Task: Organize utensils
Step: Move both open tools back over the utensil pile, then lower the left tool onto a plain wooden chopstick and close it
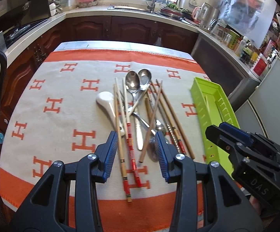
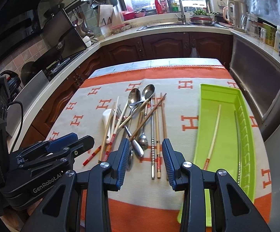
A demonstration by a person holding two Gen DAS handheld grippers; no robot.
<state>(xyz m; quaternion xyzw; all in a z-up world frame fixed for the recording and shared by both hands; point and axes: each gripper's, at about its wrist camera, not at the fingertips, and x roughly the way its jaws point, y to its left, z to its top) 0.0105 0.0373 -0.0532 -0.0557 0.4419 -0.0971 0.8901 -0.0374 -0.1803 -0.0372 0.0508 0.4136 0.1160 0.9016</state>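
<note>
A tangled pile of utensils lies on the orange-and-cream cloth: wooden chopsticks (image 1: 120,116) (image 2: 163,119), metal spoons (image 1: 133,82) (image 2: 134,96) and a white ceramic spoon (image 1: 107,104) (image 2: 107,118). A green plastic tray (image 1: 215,112) (image 2: 225,135) stands to the right and holds one light chopstick with a red-banded end (image 2: 214,133) and a metal chopstick (image 2: 238,141). My left gripper (image 1: 136,154) is open and empty above the near end of the pile. My right gripper (image 2: 145,160) is open and empty, hovering just left of the tray.
The cloth-covered table (image 1: 43,154) stands in a kitchen with dark wood cabinets (image 1: 132,29), a sink (image 2: 178,24) at the back, a stove (image 2: 62,61) at the left and a counter with bottles (image 1: 242,46) at the right.
</note>
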